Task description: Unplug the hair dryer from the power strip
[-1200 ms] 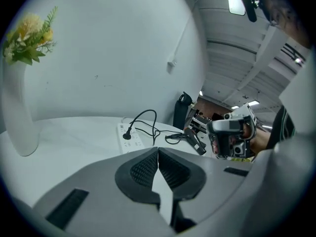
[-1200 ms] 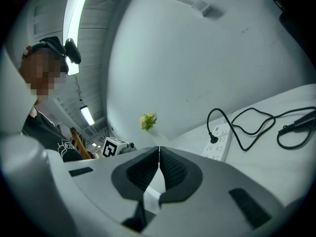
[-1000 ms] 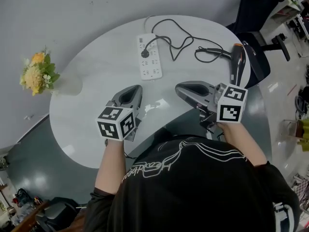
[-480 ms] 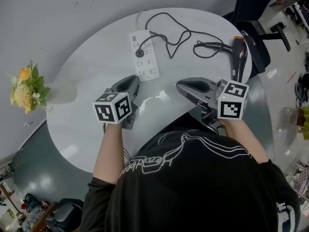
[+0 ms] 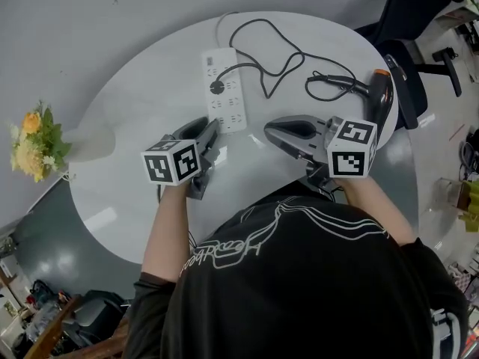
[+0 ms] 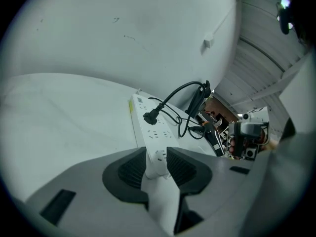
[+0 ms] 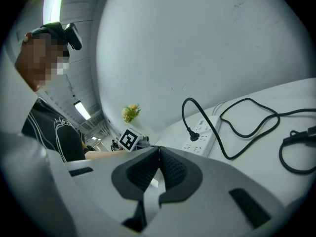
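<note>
A white power strip (image 5: 224,88) lies on the round white table (image 5: 135,103), with the black plug (image 5: 218,88) seated in it. The black cord (image 5: 281,54) loops right to the hair dryer (image 5: 378,99) at the table's right edge. My left gripper (image 5: 208,134) is just left of the strip's near end. In the left gripper view its jaws (image 6: 157,163) have just been opening; the strip's end (image 6: 148,132) shows in the gap, not pressed, and the plug (image 6: 150,116) lies beyond. My right gripper (image 5: 273,129) hovers right of the strip, its pads (image 7: 159,152) closed together on nothing.
A vase of yellow flowers (image 5: 34,140) stands at the table's left edge. A black office chair (image 5: 408,21) sits behind the table at the right, close to the hair dryer. The person's body fills the near side.
Both grippers have drawn closer to the power strip. The left one has sunk and now sits beside the strip's near end; the right one has shifted left.
</note>
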A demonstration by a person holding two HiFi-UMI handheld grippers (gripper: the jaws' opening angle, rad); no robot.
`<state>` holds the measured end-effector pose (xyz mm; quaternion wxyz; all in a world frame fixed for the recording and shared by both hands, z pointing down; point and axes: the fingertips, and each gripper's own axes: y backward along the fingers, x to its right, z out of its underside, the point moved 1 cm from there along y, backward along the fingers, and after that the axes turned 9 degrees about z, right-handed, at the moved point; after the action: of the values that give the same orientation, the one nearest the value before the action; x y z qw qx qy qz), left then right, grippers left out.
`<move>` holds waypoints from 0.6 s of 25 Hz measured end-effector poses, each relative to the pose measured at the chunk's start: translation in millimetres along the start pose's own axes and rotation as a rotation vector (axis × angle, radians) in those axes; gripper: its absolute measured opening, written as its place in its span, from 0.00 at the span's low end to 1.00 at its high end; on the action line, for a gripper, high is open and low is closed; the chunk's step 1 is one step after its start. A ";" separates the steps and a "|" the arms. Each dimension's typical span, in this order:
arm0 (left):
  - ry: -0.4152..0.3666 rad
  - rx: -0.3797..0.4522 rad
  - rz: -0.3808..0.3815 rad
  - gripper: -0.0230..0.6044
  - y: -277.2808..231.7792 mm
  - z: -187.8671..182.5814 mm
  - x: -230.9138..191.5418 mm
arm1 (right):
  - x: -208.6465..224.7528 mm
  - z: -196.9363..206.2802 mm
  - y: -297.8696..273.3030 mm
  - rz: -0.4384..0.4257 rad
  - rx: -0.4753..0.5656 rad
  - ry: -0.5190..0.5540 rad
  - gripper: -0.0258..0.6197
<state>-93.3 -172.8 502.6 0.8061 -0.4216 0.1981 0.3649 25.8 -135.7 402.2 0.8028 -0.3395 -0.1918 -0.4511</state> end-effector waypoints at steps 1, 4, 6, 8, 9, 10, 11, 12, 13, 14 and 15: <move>0.005 -0.001 -0.002 0.21 -2.0 0.2 -1.1 | 4.1 0.7 -2.5 -0.004 -0.010 0.000 0.04; 0.021 0.001 -0.017 0.21 -6.2 1.2 -5.9 | 17.0 0.4 -9.7 -0.005 -0.024 -0.001 0.04; 0.040 0.004 -0.017 0.21 -8.6 1.7 -8.1 | 23.5 -1.2 -15.2 -0.007 -0.020 0.003 0.04; 0.065 0.007 -0.005 0.21 -10.2 1.4 -9.1 | 26.3 -0.7 -22.9 -0.017 -0.022 0.006 0.04; 0.078 0.005 0.002 0.21 -10.6 2.0 -9.6 | 27.3 0.4 -27.4 -0.020 -0.027 0.004 0.04; 0.088 0.001 0.009 0.21 -11.0 2.6 -10.1 | 28.7 0.9 -32.0 -0.019 -0.032 0.003 0.04; 0.093 -0.005 0.016 0.22 -11.5 2.7 -10.7 | 30.3 0.2 -36.5 -0.016 -0.035 0.001 0.04; 0.092 -0.013 0.023 0.22 -11.9 2.4 -11.3 | 31.6 -1.5 -40.6 -0.013 -0.034 0.000 0.04; 0.089 -0.022 0.028 0.22 -12.1 2.1 -11.8 | 32.4 -3.4 -44.1 -0.012 -0.029 -0.003 0.04; 0.088 -0.029 0.033 0.22 -12.2 2.0 -12.2 | 33.0 -5.0 -46.9 -0.012 -0.025 -0.005 0.04; 0.090 -0.033 0.039 0.22 -12.4 2.1 -12.3 | 33.6 -6.2 -49.1 -0.011 -0.025 -0.004 0.04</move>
<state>-91.9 -181.0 518.2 0.7821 -0.4469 0.2364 0.3644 1.3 -177.9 436.8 0.7957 -0.3492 -0.1895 -0.4572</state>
